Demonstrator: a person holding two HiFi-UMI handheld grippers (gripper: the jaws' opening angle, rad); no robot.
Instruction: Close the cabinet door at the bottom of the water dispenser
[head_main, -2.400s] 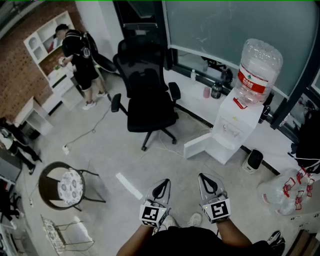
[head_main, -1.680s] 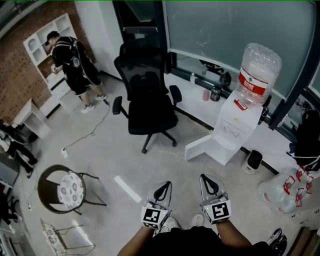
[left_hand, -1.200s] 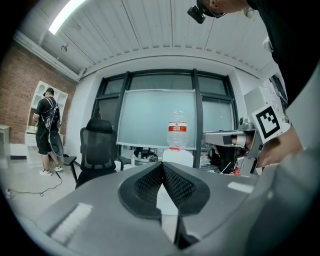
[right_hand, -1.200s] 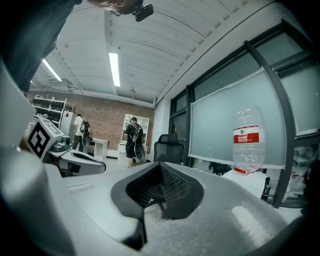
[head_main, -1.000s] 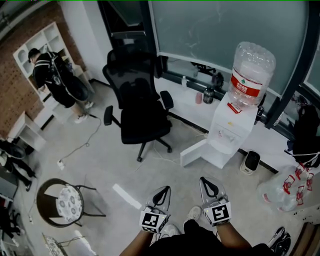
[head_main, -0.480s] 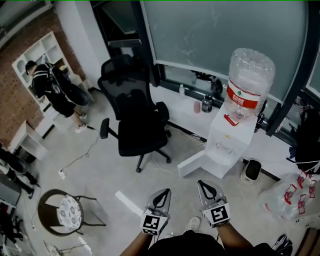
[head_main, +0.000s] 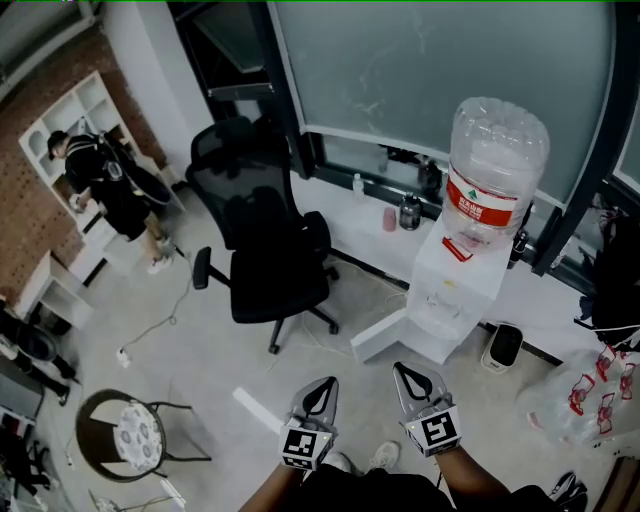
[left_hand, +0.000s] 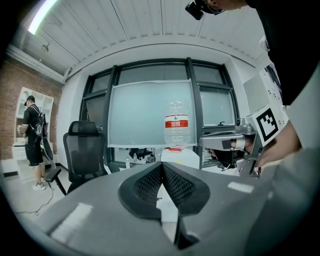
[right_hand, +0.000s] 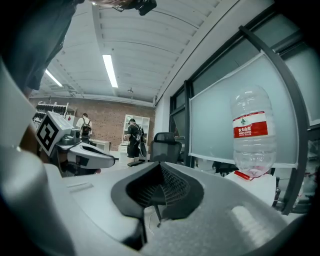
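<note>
The white water dispenser (head_main: 452, 290) stands by the window ledge with a large clear bottle (head_main: 494, 175) on top. Its bottom cabinet door (head_main: 385, 335) is swung open toward the left, low over the floor. My left gripper (head_main: 322, 384) and right gripper (head_main: 407, 371) are held side by side in front of the dispenser, short of the door and touching nothing. Both are shut and empty. In the left gripper view the shut jaws (left_hand: 162, 167) point at the dispenser (left_hand: 184, 157). The right gripper view shows shut jaws (right_hand: 160, 166) and the bottle (right_hand: 252, 131) at the right.
A black office chair (head_main: 262, 250) stands left of the dispenser. A small heater (head_main: 503, 345) and a plastic bag (head_main: 590, 400) sit at the right. A round stool (head_main: 128, 434) is at lower left. A person (head_main: 105, 185) stands at a white shelf far left.
Both grippers have moved forward together, and the dispenser and its open door now lie closer and lower in the head view. The jaws stayed shut. The door has not moved.
</note>
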